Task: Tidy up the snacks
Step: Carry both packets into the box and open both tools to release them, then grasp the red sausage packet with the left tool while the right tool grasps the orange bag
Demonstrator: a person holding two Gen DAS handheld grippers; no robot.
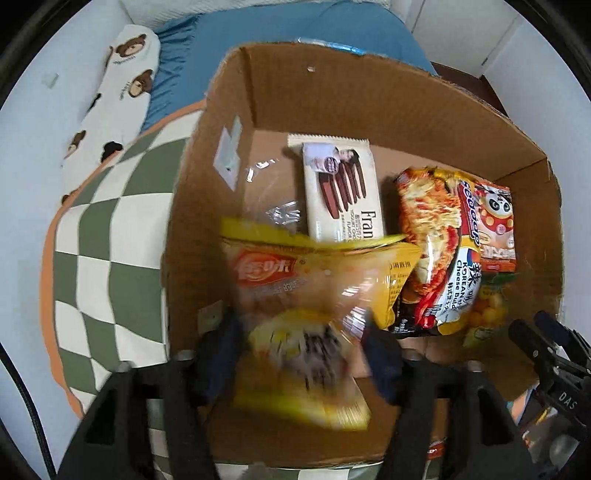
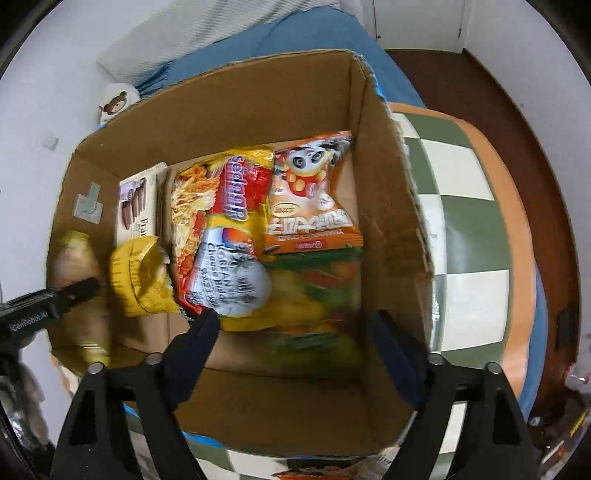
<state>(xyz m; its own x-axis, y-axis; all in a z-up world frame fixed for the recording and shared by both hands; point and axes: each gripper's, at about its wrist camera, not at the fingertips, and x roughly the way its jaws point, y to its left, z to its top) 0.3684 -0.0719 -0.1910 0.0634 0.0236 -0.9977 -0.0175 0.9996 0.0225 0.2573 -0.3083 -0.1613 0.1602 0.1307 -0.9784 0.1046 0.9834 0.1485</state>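
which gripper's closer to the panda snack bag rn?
Right. The right gripper hangs open over the box just short of the panda snack bag; the left gripper sits across the box, by the yellow bag.

Brown box (image 1: 369,92); yellow bag (image 1: 314,280), cream biscuit pack (image 1: 343,192), orange panda pack (image 2: 314,195) — green-and-cream checked cushion (image 1: 110,266), blue sheet (image 1: 295,26).

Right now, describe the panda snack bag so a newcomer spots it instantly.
Start at the open cardboard box on the checkered cushion. Along the box's right inner wall, beside the Sedaap Korean cheese noodle packet, lies the panda snack bag. It is the only orange-and-white bag with a cartoon panda face and Korean lettering.
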